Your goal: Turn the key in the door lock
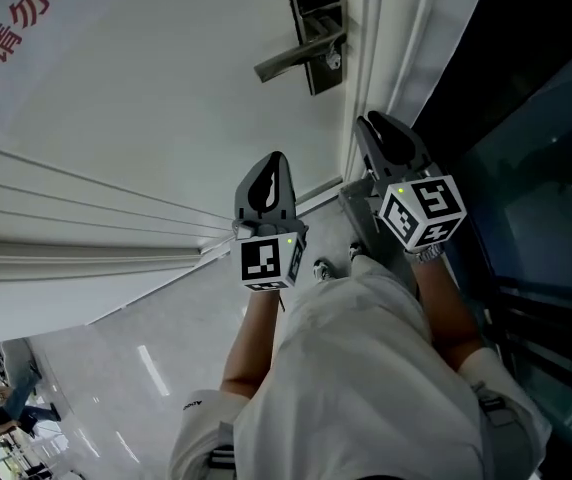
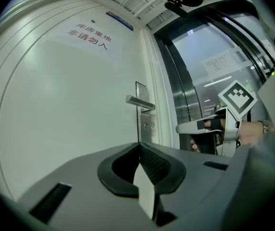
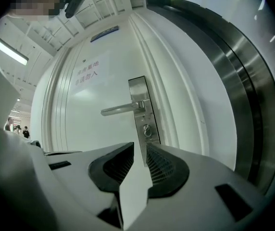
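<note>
the key [image 3: 147, 129] sits in the lock plate [image 3: 138, 88] under the handle [image 3: 120, 109] of the door [image 3: 80, 129]. left gripper [image 2: 139, 146] is pressed together and empty; right gripper [image 3: 140, 150], apart from the key, is slightly spread and empty.

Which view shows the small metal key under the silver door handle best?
The right gripper view: the small metal key sits near centre in the silver lock plate, below the lever handle, unobstructed. The left gripper view shows the key smaller and fainter; the head view gives only a tiny speck from above.
</note>
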`<act>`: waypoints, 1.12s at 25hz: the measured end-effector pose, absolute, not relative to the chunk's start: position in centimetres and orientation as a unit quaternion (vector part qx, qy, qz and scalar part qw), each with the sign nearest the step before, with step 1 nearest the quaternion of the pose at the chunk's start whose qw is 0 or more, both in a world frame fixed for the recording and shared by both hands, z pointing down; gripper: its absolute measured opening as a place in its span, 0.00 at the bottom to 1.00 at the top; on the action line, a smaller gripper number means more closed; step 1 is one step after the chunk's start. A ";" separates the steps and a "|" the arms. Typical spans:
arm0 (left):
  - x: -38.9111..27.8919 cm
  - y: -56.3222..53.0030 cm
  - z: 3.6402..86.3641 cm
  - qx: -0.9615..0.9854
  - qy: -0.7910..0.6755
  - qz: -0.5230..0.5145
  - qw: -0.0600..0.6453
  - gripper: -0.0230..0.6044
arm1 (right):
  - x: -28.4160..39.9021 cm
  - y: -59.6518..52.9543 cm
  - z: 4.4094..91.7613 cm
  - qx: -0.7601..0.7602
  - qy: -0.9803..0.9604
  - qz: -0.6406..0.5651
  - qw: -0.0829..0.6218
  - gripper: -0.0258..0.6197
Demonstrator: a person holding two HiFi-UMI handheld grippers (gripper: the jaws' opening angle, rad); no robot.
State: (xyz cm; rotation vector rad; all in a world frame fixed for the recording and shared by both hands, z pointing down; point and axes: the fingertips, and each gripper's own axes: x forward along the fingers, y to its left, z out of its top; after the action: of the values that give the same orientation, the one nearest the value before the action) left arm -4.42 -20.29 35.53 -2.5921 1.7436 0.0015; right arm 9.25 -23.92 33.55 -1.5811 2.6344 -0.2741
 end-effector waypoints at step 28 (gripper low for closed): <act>-5.3 -23.3 35.6 -0.789 0.614 0.002 0.000 0.05 | 6.3 -34.1 31.6 -0.537 0.842 -0.043 -0.028 0.07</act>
State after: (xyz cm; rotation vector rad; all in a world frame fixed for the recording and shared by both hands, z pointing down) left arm -5.31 -23.29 35.55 -2.4780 1.9295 0.0063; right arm 6.34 -34.07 31.59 -1.7172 2.6928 -0.1370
